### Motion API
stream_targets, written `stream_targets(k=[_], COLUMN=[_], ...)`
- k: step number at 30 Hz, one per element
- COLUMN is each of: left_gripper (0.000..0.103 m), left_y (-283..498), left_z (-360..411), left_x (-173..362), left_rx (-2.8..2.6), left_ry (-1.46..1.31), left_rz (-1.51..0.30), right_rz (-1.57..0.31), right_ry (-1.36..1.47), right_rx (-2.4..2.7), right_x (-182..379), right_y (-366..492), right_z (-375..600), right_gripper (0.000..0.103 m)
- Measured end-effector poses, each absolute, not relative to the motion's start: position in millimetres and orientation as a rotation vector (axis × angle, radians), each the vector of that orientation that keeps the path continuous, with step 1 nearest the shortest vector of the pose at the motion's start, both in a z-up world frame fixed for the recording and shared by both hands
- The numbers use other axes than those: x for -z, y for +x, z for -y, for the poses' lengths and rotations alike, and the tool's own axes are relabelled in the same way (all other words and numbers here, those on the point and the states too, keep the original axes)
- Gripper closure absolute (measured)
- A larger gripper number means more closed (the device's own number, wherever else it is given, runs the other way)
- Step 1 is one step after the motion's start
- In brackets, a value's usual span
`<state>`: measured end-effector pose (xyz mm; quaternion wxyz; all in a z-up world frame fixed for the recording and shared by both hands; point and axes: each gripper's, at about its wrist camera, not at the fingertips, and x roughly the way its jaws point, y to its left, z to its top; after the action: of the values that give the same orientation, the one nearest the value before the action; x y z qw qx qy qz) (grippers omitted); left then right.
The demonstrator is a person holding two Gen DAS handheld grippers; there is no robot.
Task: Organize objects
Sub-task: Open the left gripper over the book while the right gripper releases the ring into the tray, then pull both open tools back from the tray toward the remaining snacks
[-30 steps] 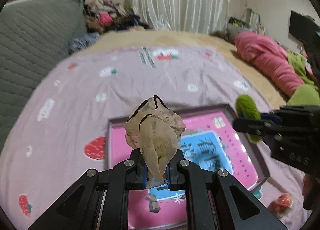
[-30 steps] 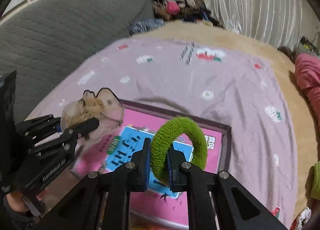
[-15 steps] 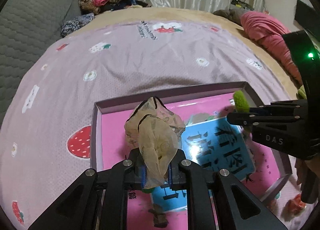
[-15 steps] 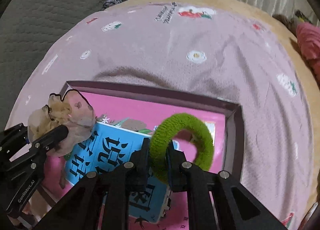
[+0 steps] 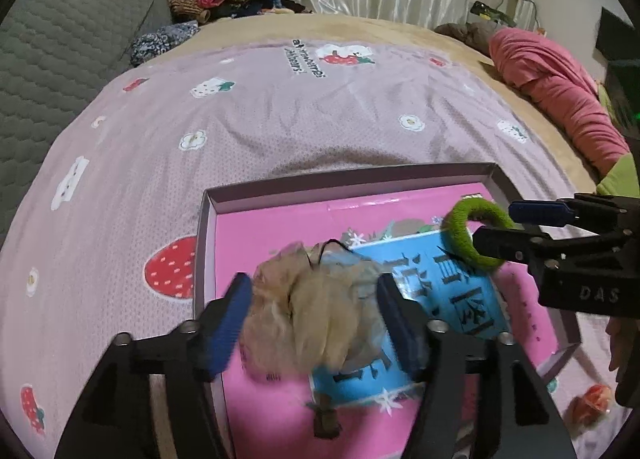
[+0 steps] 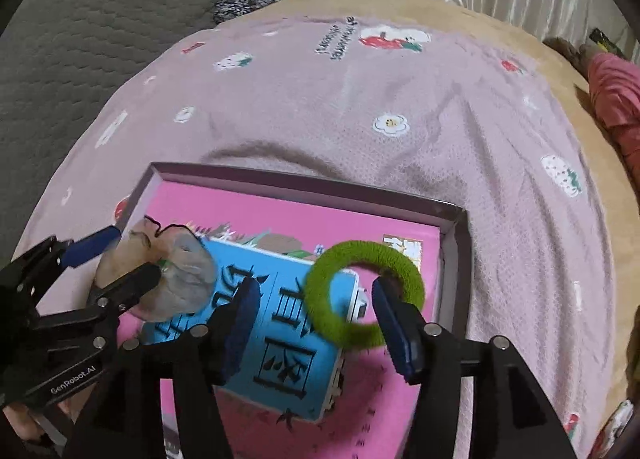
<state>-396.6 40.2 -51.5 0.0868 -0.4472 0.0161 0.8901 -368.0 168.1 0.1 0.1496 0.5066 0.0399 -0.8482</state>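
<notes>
Both grippers have spread their jaws since half a second ago, when each was clamped on its load above the shallow box. On a bed covered with a strawberry-print blanket (image 5: 280,119), the left gripper (image 5: 314,313) now stands with its blue pads well apart around a sheer beige hair tie (image 5: 308,319), which looks blurred and appears to be dropping free over the left part of the box (image 5: 348,183). The right gripper (image 6: 312,317) is likewise wide open, and the green hair tie (image 6: 362,295) sits between its fingers, one pad just beside the ring's right edge; whether the ring has landed cannot be told from these views. Under both lies a pink sheet with a blue booklet (image 6: 280,339) inside the box. The step in hand appears to be the release of both ties into the box, so this pair is nearly put away. Next, a sensible move would be to lift both grippers straight up and clear, taking care that no finger snags a loop. Small red things (image 5: 592,407) lie on the blanket beyond the box's right corner and may be next for collection.
</notes>
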Motion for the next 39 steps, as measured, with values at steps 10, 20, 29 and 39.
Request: stream_targets(k=[10, 20, 29, 39], left_gripper=[0.029, 0.025, 0.025, 0.025], left_y=[-371, -301, -226, -160], left_z=[-36, -24, -25, -44], left_x=[23, -33, -69, -89], left_rx=[-2.672, -2.742, -2.771, -2.767], left_ry=[-1.347, -1.254, -1.194, -1.153], left_rz=[-0.034, -0.036, -0.056, -0.114], right_rz=[-0.213, -0.232, -0.31, -0.329], right_ry=[1.384, 1.235, 1.118, 1.05], right_rx=[2.437, 2.473, 2.509, 2.536], right_x=[-45, -110, -151, -173], right_y=[-318, -254, -175, -110], right_z=[-163, -160, -159, -171], right_gripper=[0.04, 0.03, 0.027, 0.021])
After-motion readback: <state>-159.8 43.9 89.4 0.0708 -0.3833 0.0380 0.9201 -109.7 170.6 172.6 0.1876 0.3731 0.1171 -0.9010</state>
